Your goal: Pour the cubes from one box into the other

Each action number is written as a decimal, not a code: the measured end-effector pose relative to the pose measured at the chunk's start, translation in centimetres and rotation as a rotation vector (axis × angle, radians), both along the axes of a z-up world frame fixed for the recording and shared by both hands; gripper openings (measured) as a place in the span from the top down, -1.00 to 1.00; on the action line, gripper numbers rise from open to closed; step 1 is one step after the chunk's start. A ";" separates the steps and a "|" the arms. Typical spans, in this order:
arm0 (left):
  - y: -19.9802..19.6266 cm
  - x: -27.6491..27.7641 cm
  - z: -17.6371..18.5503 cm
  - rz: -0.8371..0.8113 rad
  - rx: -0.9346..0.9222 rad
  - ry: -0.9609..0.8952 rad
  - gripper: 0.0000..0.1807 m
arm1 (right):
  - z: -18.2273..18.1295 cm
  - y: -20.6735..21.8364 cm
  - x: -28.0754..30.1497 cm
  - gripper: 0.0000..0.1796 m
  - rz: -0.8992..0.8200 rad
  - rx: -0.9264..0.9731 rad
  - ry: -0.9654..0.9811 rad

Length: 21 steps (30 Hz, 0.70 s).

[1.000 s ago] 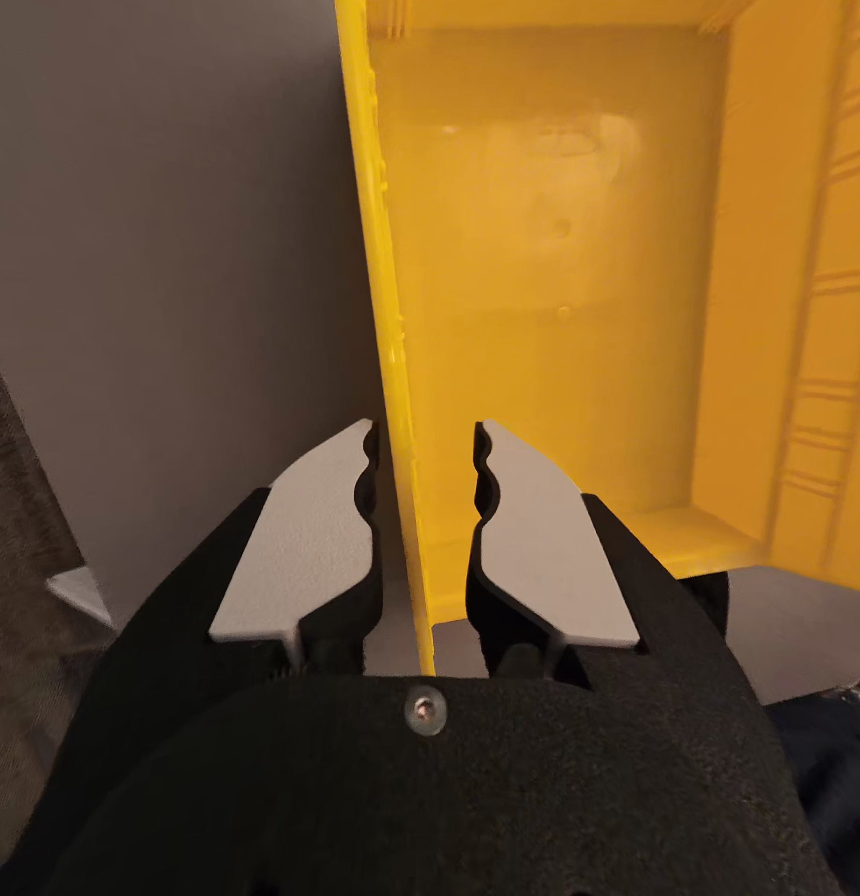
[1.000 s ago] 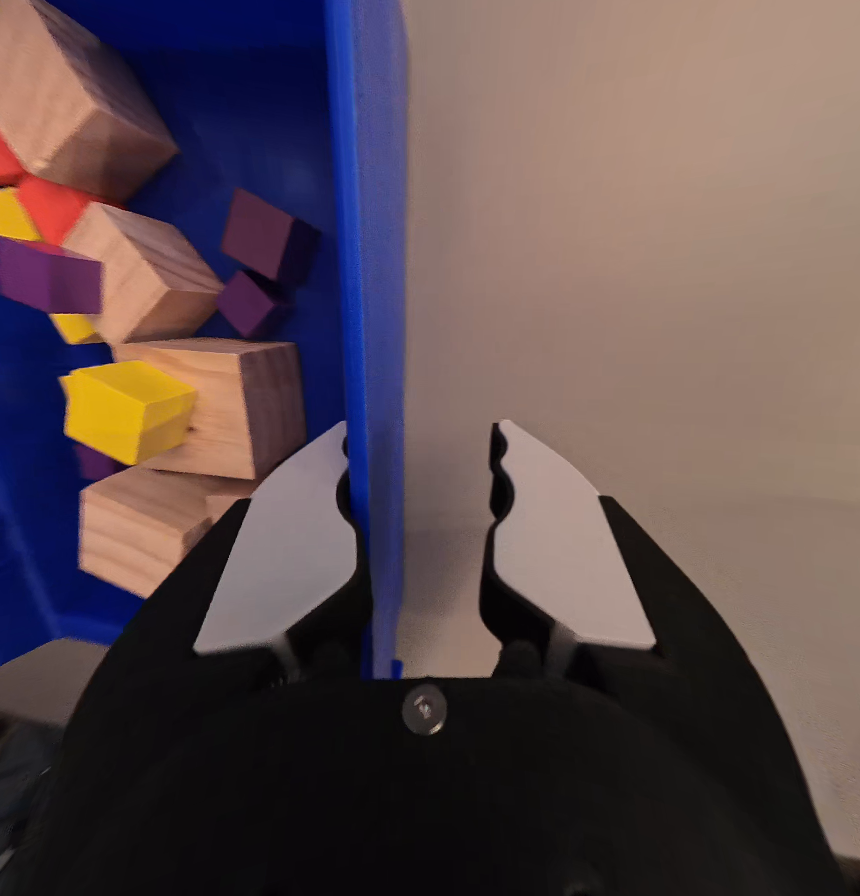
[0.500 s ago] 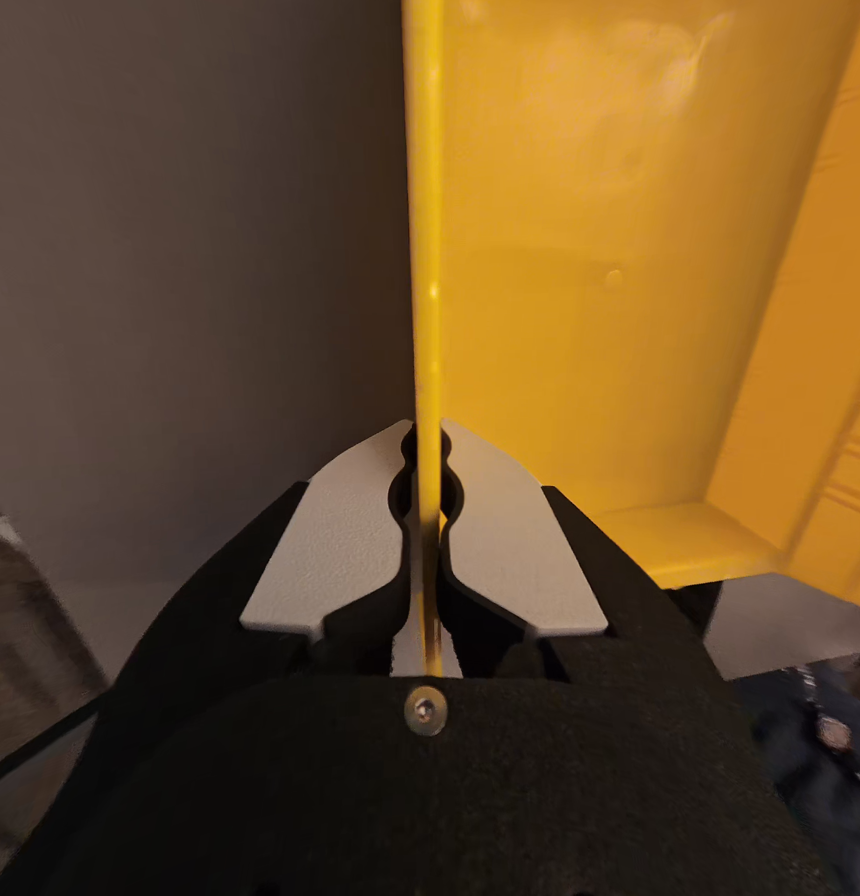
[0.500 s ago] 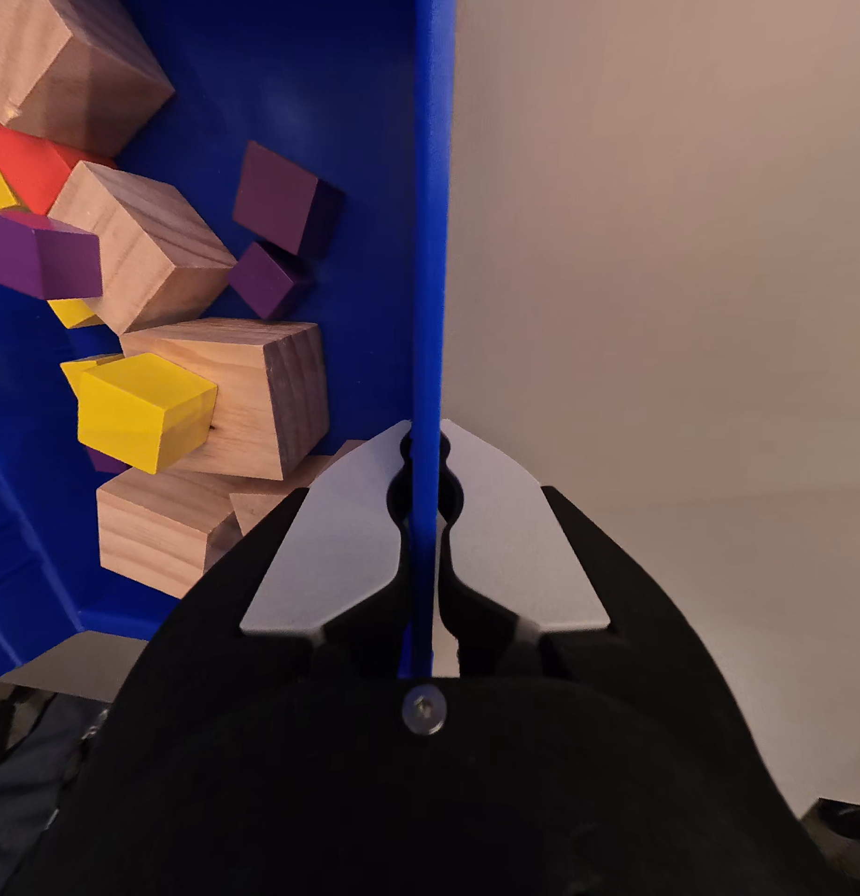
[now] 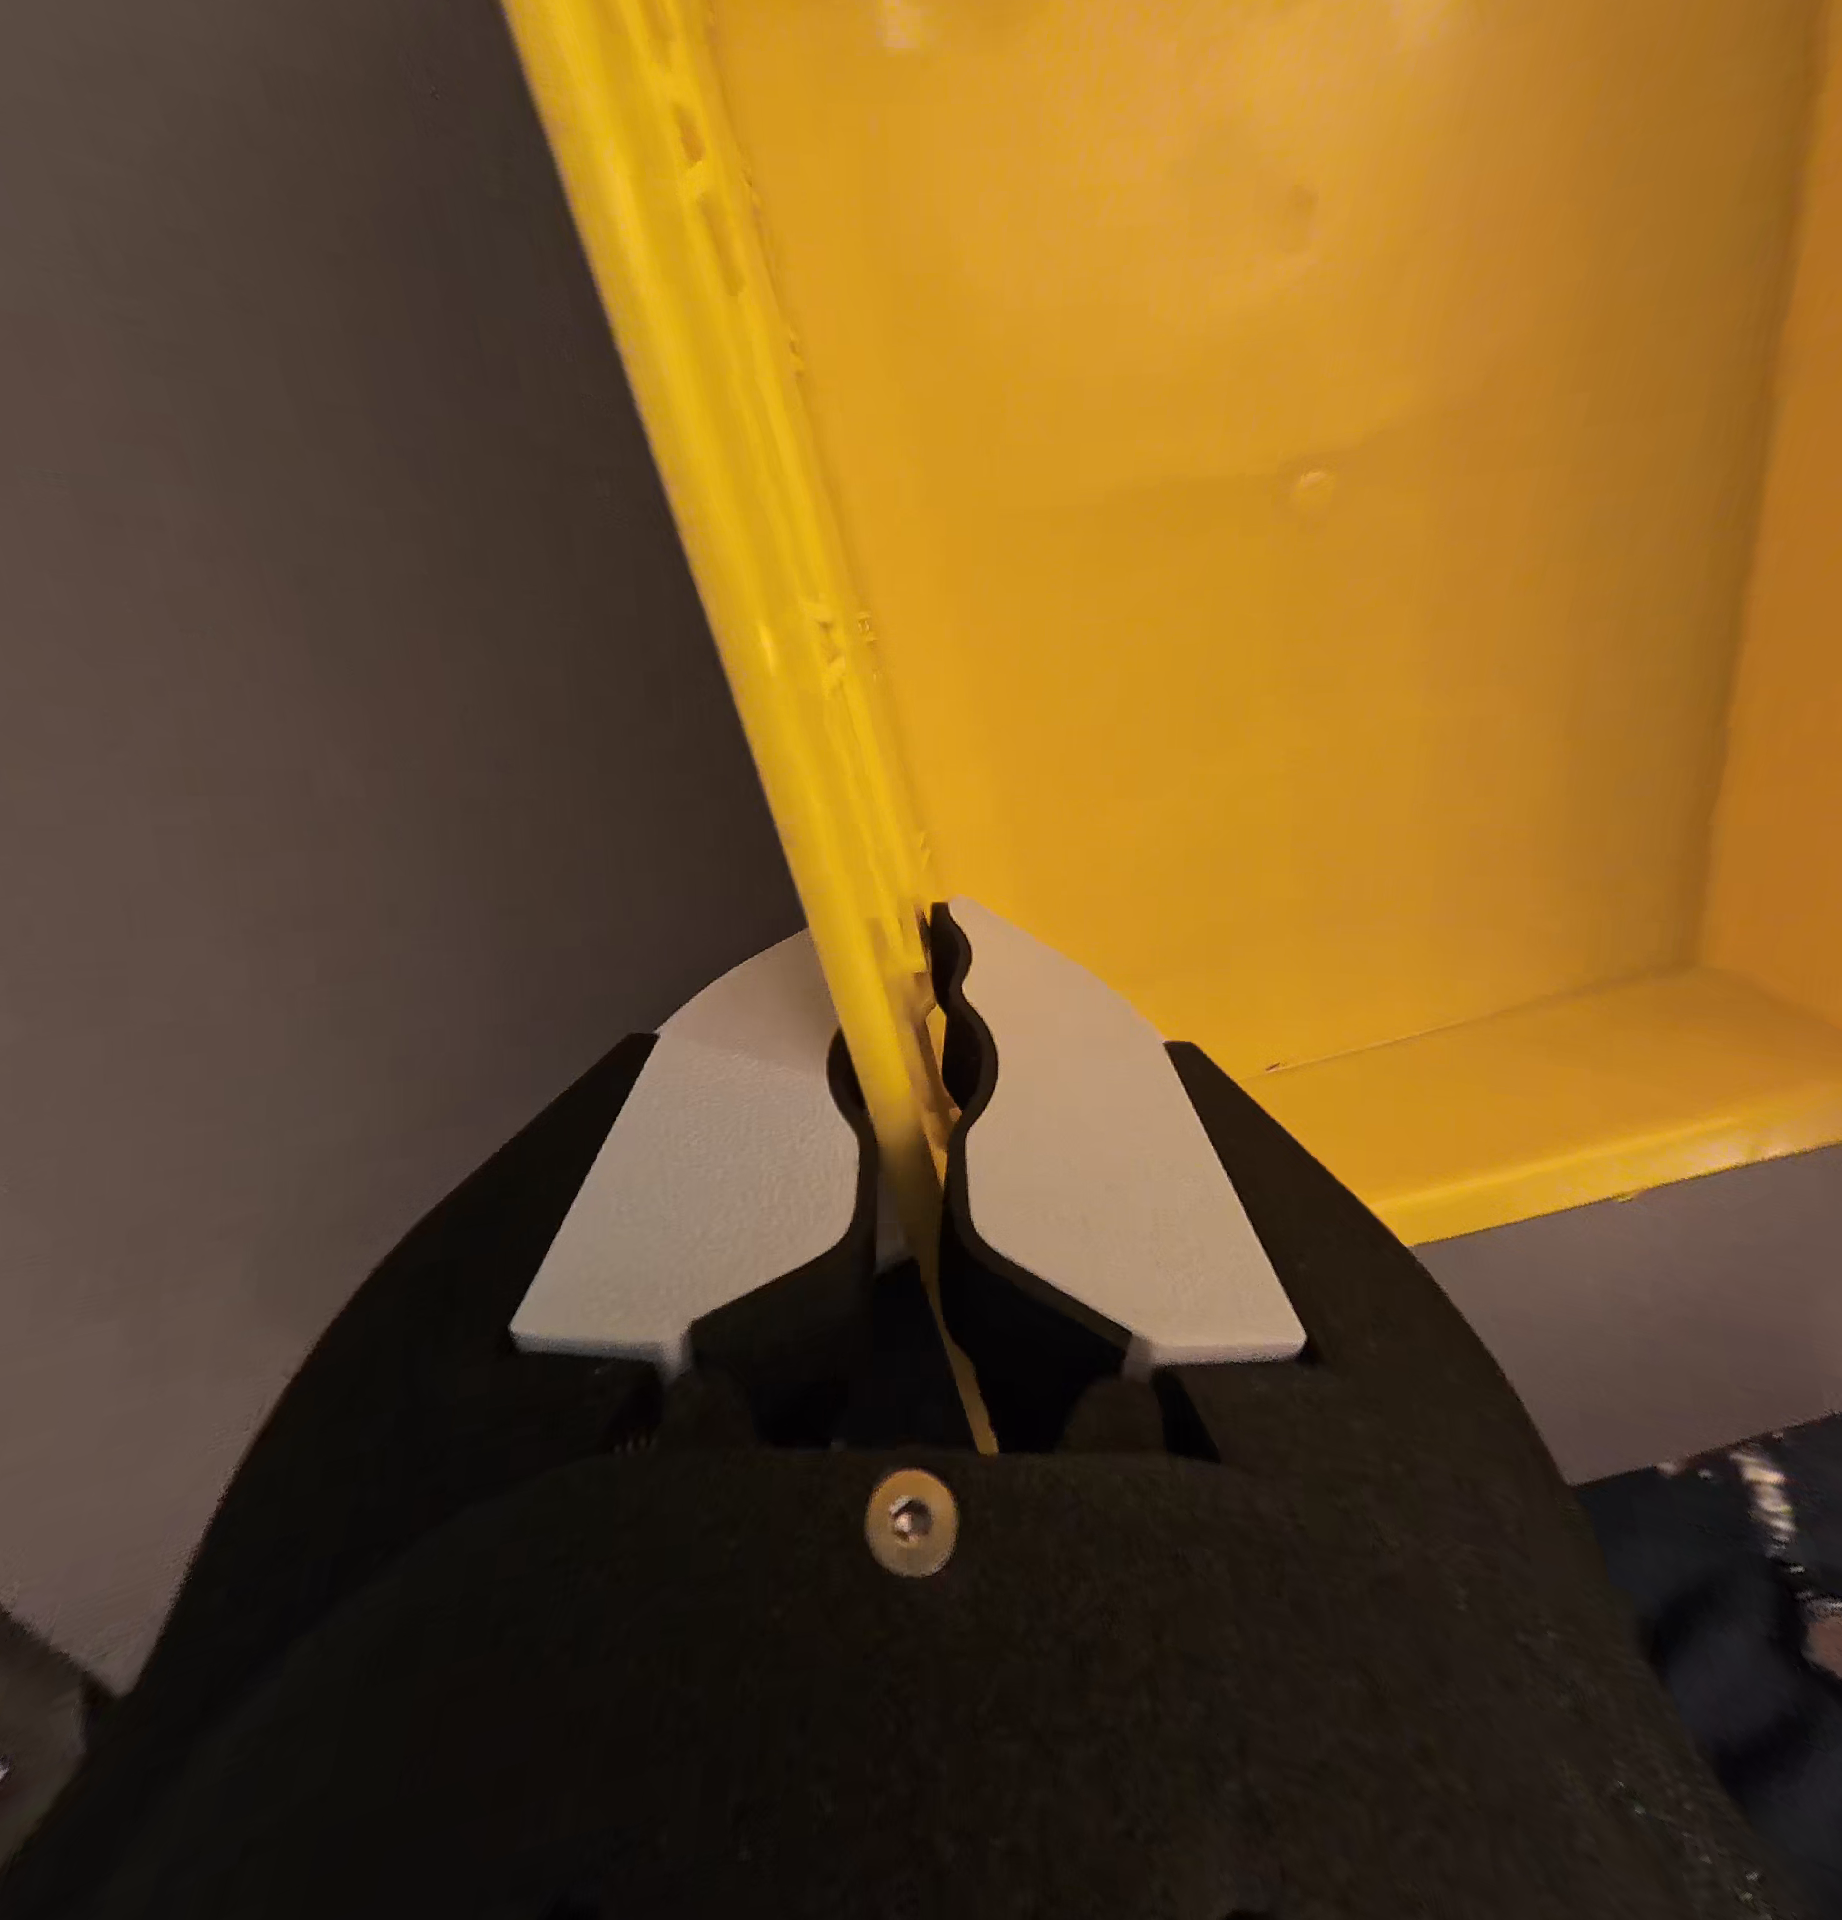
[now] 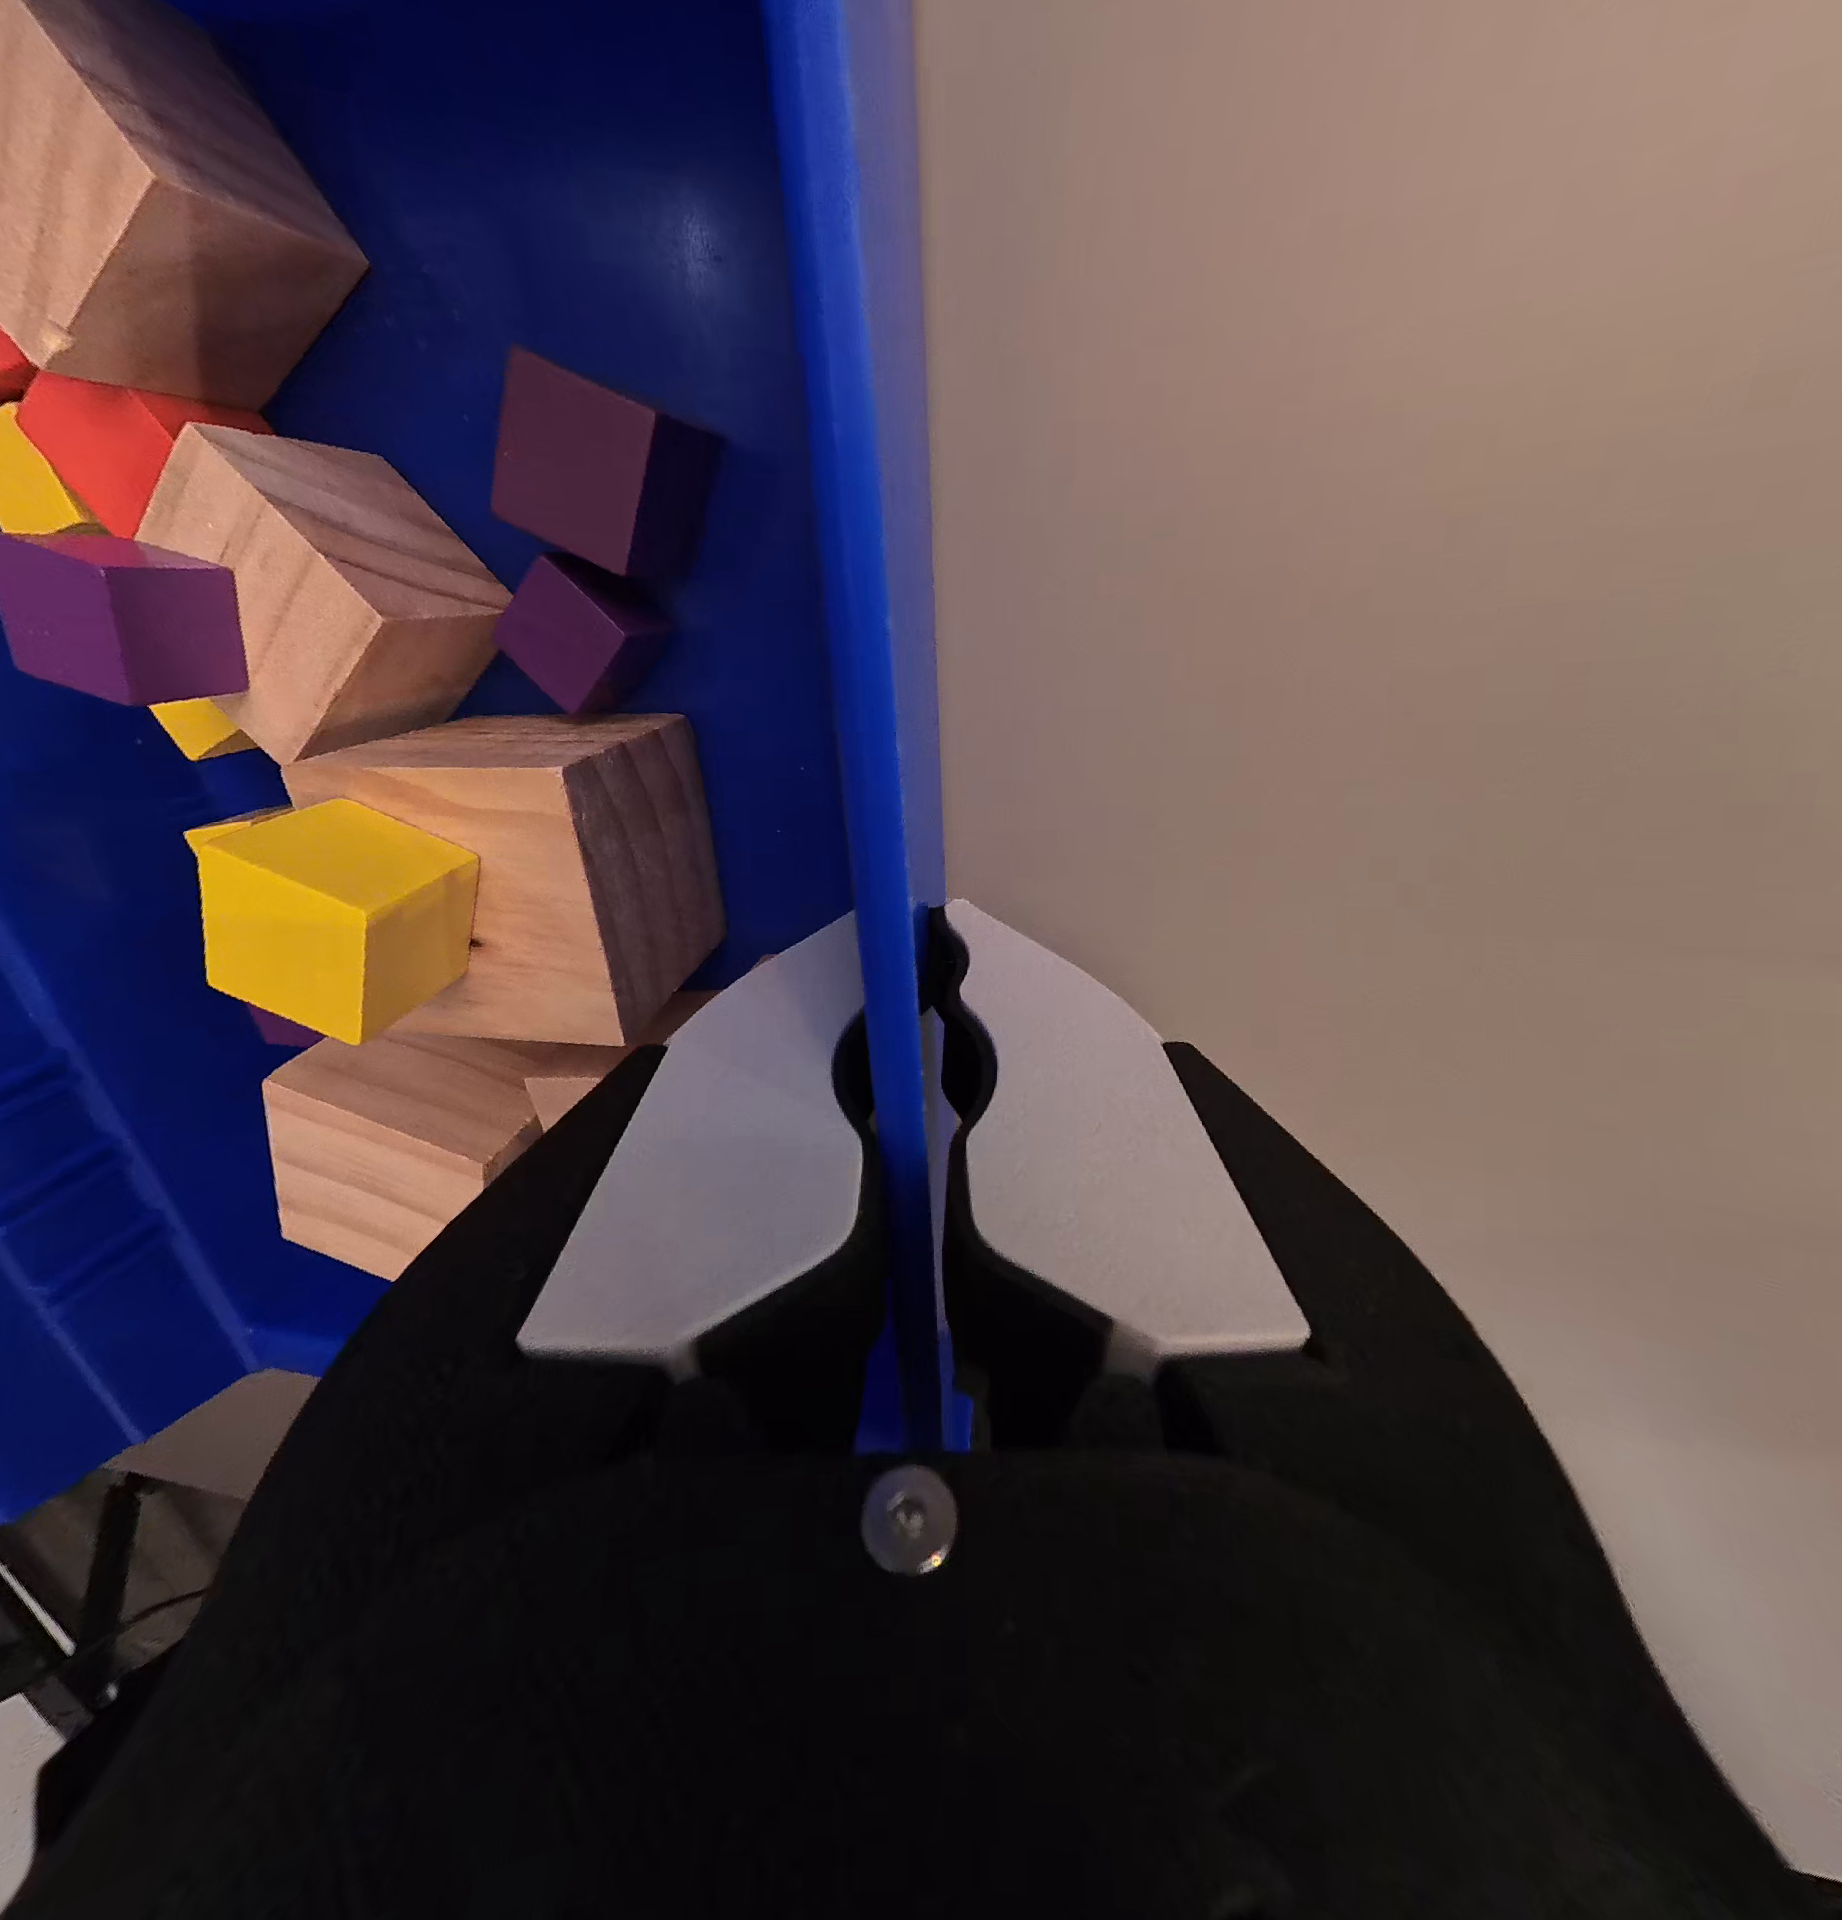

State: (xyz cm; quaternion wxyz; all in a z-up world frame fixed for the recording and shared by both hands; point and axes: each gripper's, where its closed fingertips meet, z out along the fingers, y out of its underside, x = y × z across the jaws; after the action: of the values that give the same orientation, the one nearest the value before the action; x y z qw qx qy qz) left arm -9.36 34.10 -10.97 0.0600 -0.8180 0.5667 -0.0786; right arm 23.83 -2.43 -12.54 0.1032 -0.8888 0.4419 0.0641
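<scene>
The left gripper [image 5: 912, 997], its pale matte finger plates set in black foam-textured housing, is clenched on the thin side wall of a glossy yellow plastic box [image 5: 1260, 520]. That ribbed wall runs from the jaws up toward 11 o'clock, one finger outside it and one inside. The box's smooth, moulded interior fills the frame from 12 to 3 o'clock and holds nothing visible. A plain grey tabletop [image 5: 325, 623] lies from 8 to 11 o'clock.

The right gripper [image 6: 912, 997], of the same build, is clamped on the side wall of a blue plastic box [image 6: 844, 520], the wall rising straight toward 12 o'clock between the scalloped inner edges of the fingers. The cubes lie inside this box, from 8 to 11 o'clock: large bare wooden blocks [image 6: 345, 582] with visible grain, one end face dark, mixed with smaller painted ones. A sharp-edged yellow cube [image 6: 330, 920] leans against a wooden block at 9 o'clock; two purple cubes [image 6: 595, 468] sit just beside the gripped wall, a third [image 6: 117, 613] farther left, and a red cube [image 6: 101, 447] is wedged at 10 o'clock. A beige matte surface [image 6: 1416, 520] spreads from 12 to 4 o'clock.
</scene>
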 end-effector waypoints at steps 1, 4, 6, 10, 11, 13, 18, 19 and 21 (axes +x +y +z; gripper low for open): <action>-0.6 0.5 0.0 0.005 -0.011 -0.005 0.93 | 0.0 0.5 -0.4 0.94 0.000 0.000 0.002; -2.2 1.7 -0.1 0.000 -0.011 -0.017 0.94 | 0.0 1.8 -1.8 0.93 0.018 -0.002 0.006; -3.0 2.0 -0.1 -0.002 -0.002 -0.017 0.93 | 0.0 2.5 -2.6 0.92 0.033 -0.001 0.015; -3.9 2.0 -0.2 0.015 0.015 -0.041 0.92 | 0.0 2.9 -3.9 0.89 0.094 -0.031 0.038; -4.0 2.0 -0.2 0.019 0.024 -0.050 0.92 | 0.0 2.9 -3.8 0.89 0.104 -0.040 0.033; -4.3 2.0 -0.2 0.030 0.020 -0.078 0.92 | 0.0 2.8 -3.8 0.89 0.123 -0.044 0.037; -5.3 1.8 -0.2 0.030 -0.032 -0.092 0.90 | -0.1 3.1 -3.1 0.87 0.146 -0.012 0.063; -5.6 1.9 -0.2 0.025 -0.040 -0.096 0.89 | -0.2 3.4 -2.7 0.85 0.139 0.002 0.065; -6.1 2.1 -0.2 0.016 -0.049 -0.111 0.85 | -0.6 3.7 -1.8 0.84 0.136 0.008 0.051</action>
State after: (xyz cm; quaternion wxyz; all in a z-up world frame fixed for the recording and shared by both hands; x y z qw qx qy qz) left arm -7.23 27.95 -11.18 0.0718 -0.8180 0.5540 -0.1370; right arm 22.02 1.29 -13.15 0.0909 -0.9144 0.3829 0.0951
